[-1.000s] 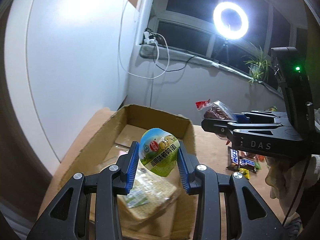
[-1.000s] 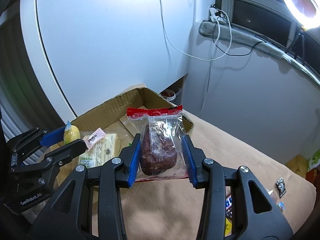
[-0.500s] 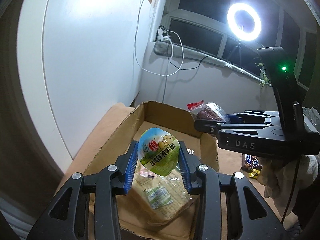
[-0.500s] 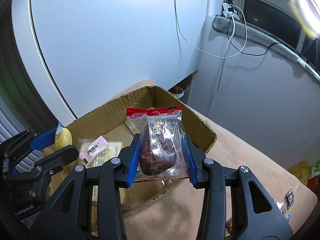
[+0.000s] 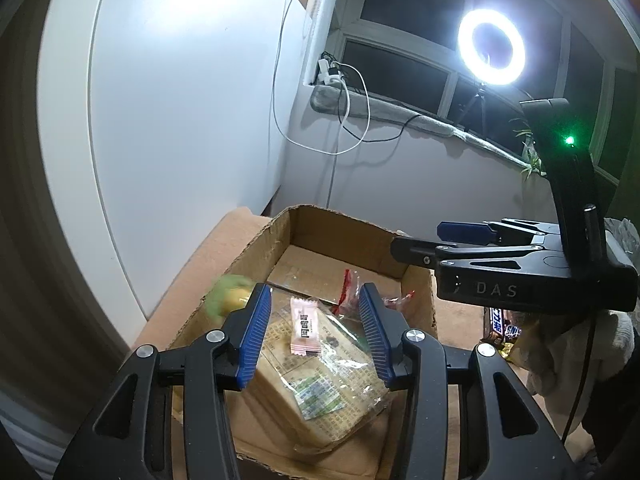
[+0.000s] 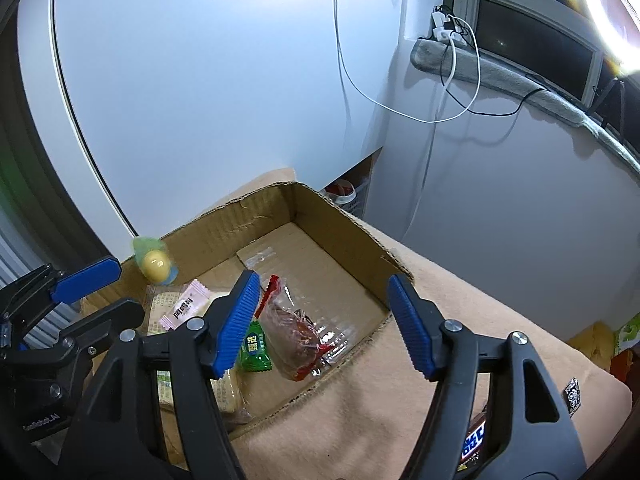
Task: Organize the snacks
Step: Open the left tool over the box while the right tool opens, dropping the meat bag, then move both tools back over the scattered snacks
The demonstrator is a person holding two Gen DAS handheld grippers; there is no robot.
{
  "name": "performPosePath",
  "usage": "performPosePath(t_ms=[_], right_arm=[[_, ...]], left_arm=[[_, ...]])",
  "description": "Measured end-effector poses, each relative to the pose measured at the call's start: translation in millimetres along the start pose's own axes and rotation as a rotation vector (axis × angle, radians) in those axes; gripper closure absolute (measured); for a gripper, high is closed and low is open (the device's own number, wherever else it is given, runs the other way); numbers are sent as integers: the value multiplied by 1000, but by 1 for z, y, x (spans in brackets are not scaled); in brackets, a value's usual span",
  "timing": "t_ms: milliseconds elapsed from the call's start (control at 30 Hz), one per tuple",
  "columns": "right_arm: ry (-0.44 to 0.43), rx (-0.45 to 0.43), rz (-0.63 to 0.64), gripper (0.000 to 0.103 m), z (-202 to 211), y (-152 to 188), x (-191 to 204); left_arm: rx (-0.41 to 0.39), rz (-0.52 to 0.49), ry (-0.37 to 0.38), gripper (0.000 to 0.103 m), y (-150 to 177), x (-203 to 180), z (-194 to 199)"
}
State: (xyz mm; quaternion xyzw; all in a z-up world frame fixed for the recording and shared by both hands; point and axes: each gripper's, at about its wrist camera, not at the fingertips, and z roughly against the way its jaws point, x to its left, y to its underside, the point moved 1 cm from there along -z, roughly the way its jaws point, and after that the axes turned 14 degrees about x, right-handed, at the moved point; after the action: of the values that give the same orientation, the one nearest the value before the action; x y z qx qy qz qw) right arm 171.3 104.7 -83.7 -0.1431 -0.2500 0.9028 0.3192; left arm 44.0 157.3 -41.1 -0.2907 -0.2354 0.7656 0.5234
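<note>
An open cardboard box [image 5: 416,292] [image 6: 344,216] sits on the tan tabletop. My left gripper [image 5: 314,300] [image 6: 104,296] hangs over its near end, jaws opening with nothing between them. The green egg snack pack [image 5: 228,300] [image 6: 154,262] is blurred in mid-air just left of its left finger. My right gripper [image 6: 322,284] [image 5: 432,240] is over the box's right side, jaws opening and empty. The clear red-edged date pack [image 6: 296,328] [image 5: 348,288] lies in the box below it. Also inside are a cracker pack [image 5: 320,380], a pink candy [image 5: 304,328] [image 6: 188,306] and a green candy [image 6: 254,350].
Chocolate bars [image 5: 500,324] [image 6: 474,440] and other wrappers lie on the tan cloth [image 6: 400,380] right of the box. A gloved hand [image 5: 580,344] holds the right gripper. A white panel stands close behind the box, and a ring light [image 5: 491,49] shines by the window.
Both grippers have let go. The date pack dropped from the right jaws into the box, and the green egg pack slipped out of the left jaws toward the left.
</note>
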Motion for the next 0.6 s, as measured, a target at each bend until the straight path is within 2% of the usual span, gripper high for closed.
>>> performPosePath(t_ms=[600], right_arm=[[47, -37, -50, 33, 35, 23, -26]], left_arm=[[-11, -26, 24, 57, -3, -22, 4]])
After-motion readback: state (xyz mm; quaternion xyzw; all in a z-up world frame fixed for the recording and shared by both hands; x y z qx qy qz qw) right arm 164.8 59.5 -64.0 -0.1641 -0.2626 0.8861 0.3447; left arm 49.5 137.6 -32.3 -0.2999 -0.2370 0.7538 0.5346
